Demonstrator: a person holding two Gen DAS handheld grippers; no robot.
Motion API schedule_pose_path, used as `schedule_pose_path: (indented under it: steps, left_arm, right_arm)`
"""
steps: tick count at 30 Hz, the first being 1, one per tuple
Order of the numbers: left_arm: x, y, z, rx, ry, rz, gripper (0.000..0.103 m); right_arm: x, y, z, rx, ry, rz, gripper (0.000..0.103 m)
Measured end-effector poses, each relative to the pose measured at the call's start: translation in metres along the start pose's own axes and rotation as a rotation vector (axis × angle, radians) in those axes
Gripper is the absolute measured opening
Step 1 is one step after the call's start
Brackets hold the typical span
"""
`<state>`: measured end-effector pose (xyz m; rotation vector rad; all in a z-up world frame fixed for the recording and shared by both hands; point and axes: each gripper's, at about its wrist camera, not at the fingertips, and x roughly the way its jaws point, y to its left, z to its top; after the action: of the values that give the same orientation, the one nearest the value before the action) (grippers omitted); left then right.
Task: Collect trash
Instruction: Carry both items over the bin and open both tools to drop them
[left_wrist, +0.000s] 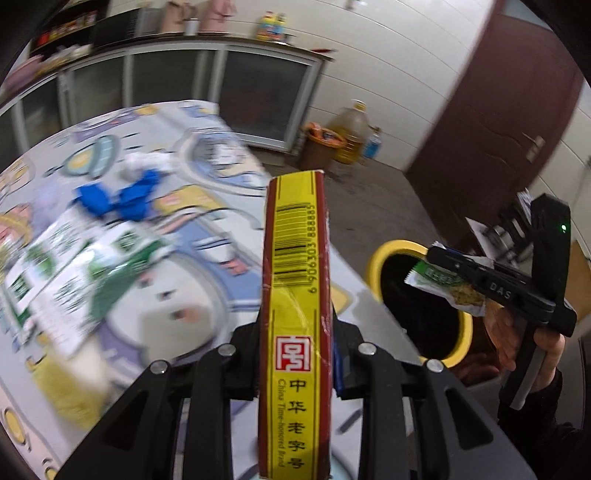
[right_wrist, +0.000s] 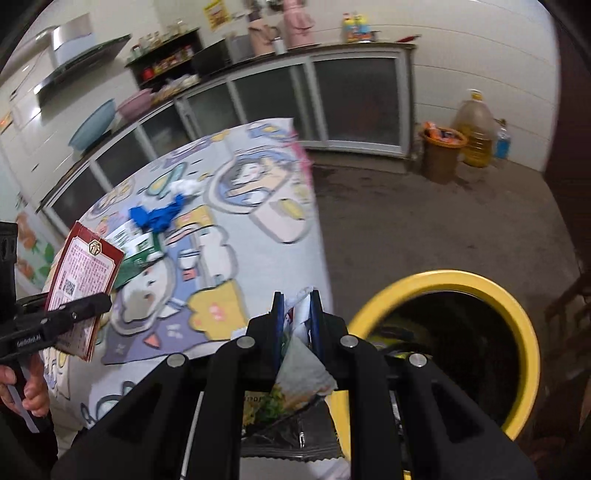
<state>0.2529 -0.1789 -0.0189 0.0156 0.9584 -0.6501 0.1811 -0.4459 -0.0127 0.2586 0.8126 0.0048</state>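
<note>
Clamped in our left hand-held gripper (left_wrist: 295, 332) stands a red-and-yellow box (left_wrist: 295, 295), while our right hand-held gripper (right_wrist: 297, 317) pinches a snack wrapper (right_wrist: 301, 365) beside the yellow-rimmed bin (right_wrist: 524, 332).

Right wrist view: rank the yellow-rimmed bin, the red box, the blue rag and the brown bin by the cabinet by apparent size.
1. yellow-rimmed bin
2. red box
3 and 4. blue rag and brown bin look alike; unranked.
The brown bin is far from the camera, so its real size is unsure.
</note>
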Motion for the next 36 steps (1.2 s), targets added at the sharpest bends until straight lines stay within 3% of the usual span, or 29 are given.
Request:
schedule_pose_path:
  steps: [13, 18, 33, 36]
  left_arm:
    - [0.078, -0.106, 0.028, 0.146, 0.077, -0.175, 0.025]
    - [0.108, -0.141, 0.033, 0.186, 0.107, -0.21, 0.025]
    - [0.162, -0.171, 0.039, 0.189, 0.174, -0.229, 0.026]
    - [0.161, -0.173, 0.042, 0.182, 0.166, -0.242, 0.033]
  right_arm:
    - [-0.012, -0.084, -0.023, 0.137, -0.011, -0.156, 0.014]
    - [-0.004, -0.108, -0.032, 0.177, 0.005, -0.203, 0.014]
    - [0.016, -0.156, -0.04, 0.293, 0.056, -0.256, 0.015]
    - [0.015, -0.16, -0.038, 0.305, 0.059, -0.275, 0.015]
